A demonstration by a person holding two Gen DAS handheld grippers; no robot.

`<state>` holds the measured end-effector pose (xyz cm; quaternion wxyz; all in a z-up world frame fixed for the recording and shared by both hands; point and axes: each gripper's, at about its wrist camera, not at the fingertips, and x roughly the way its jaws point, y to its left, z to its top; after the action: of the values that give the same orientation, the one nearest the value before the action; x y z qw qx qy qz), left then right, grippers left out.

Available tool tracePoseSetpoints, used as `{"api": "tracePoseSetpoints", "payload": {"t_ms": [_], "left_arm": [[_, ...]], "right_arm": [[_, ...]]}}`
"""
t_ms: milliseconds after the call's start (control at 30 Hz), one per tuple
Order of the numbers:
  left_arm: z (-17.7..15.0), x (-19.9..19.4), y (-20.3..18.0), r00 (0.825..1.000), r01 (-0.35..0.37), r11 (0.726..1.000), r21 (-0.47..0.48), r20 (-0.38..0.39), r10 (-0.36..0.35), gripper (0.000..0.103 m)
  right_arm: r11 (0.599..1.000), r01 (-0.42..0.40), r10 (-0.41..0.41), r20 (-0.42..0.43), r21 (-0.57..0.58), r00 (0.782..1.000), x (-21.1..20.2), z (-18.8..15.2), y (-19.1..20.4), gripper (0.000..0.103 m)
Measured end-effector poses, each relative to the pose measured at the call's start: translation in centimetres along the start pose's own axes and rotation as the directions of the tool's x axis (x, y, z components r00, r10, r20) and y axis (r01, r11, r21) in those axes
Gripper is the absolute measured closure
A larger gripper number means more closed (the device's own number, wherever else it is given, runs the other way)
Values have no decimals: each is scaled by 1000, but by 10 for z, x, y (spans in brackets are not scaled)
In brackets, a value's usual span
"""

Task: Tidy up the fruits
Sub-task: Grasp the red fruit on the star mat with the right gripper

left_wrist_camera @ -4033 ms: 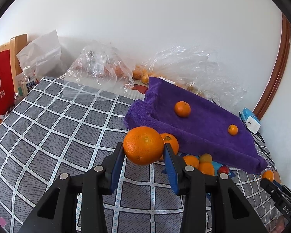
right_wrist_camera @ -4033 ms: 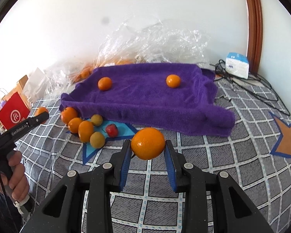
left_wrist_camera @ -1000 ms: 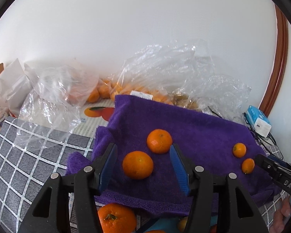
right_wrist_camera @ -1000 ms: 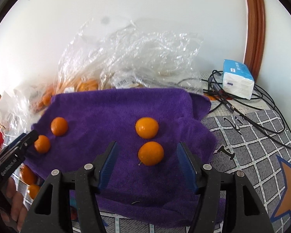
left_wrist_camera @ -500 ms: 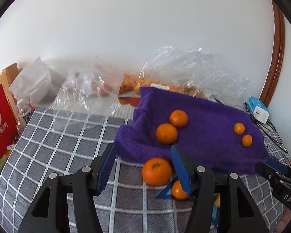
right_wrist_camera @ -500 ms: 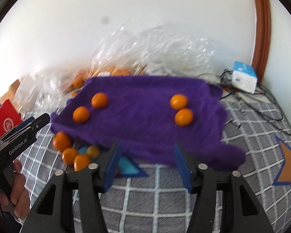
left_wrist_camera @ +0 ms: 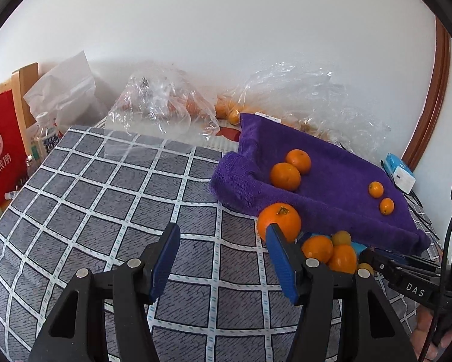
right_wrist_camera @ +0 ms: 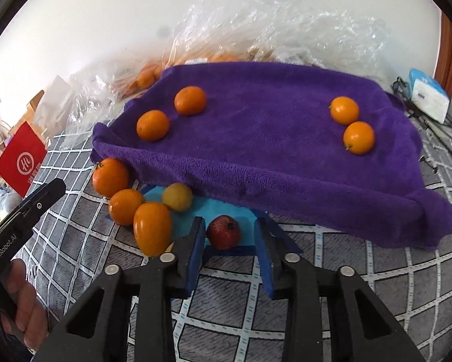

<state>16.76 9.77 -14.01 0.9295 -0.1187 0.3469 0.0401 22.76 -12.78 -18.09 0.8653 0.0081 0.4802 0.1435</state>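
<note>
Red fruit (right_wrist_camera: 223, 231) seen only in right wrist view, on blue patch between right gripper (right_wrist_camera: 229, 252) jaws, closing, barely apart. Left gripper (left_wrist_camera: 223, 259) jaws half-open, nothing held; water bottle (left_wrist_camera: 46, 138) seen only there.

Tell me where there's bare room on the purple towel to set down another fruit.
The purple towel is bare across its middle, between the two oranges at its left end and the two small oranges at its right. It is crowded off the towel's front left edge, around the red fruit.
</note>
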Motion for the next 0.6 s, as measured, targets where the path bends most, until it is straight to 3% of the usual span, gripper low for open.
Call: {"api": "tracePoseSetpoints", "payload": {"t_ms": [167, 400, 600], "left_arm": [[-3, 5, -2, 999, 13, 1000, -7, -33, -13, 46], [-5, 11, -3, 997, 25, 1000, -10, -72, -25, 43], [-11, 17, -12, 990, 55, 998, 19, -131, -52, 43]], "right_arm": [[997, -54, 54, 11, 46, 998, -1, -3, -12, 80], [995, 97, -98, 73, 22, 992, -35, -20, -34, 80], [994, 95, -98, 62, 47, 993, -30, -31, -53, 80]]}}
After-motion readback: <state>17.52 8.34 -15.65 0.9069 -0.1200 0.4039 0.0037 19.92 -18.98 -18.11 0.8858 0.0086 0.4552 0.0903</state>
